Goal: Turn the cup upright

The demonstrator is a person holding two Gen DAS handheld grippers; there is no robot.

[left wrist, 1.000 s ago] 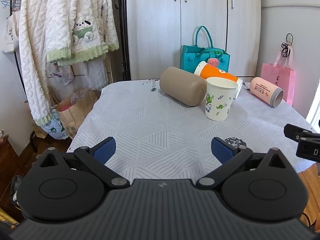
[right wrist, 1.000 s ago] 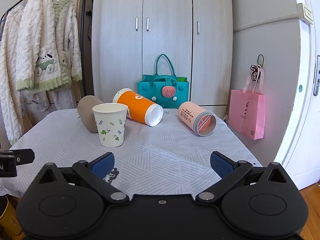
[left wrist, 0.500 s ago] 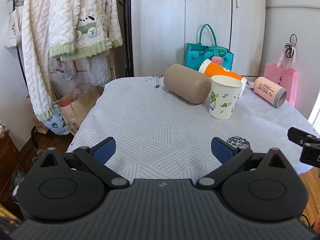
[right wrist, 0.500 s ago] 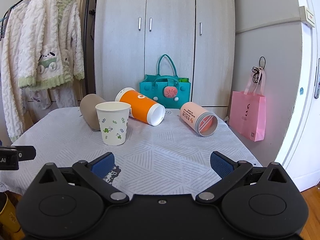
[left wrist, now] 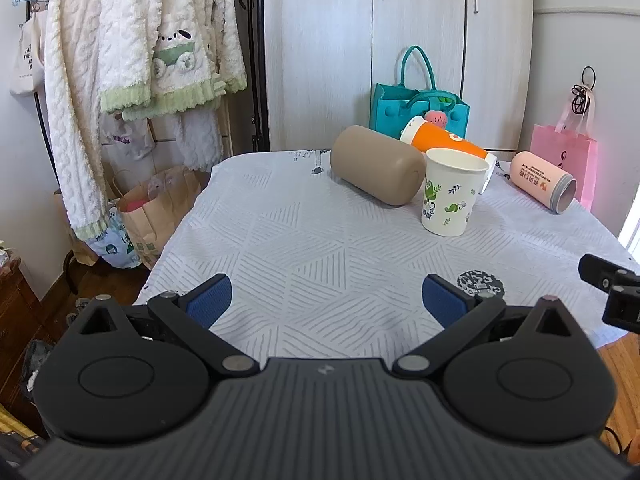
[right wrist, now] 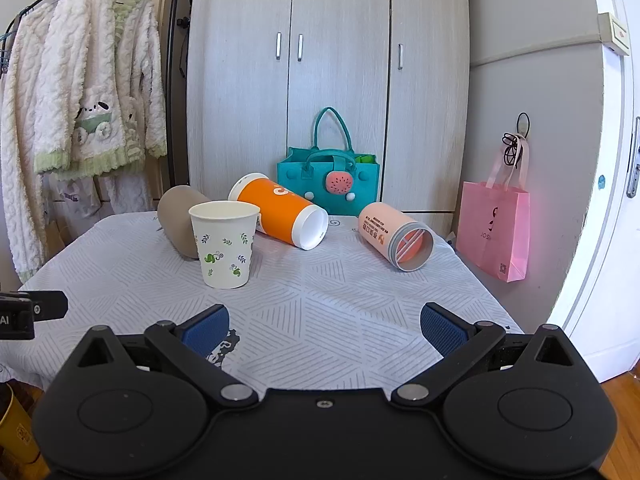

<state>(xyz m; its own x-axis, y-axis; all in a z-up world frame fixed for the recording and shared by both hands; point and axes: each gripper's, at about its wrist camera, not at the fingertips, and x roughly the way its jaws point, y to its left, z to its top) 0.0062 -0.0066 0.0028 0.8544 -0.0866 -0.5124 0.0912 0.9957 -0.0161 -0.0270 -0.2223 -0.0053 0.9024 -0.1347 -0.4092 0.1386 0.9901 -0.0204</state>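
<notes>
While both jaws gape empty over the worktop (right wrist: 320, 292) | paper cup (right wrist: 224, 244) upright, 11 o'clock | orange cup (right wrist: 280, 210) lies, 12 o'clock

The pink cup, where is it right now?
The pink cup lies on its side at the table's far right, right of the orange cup, near the pink bag.
</notes>
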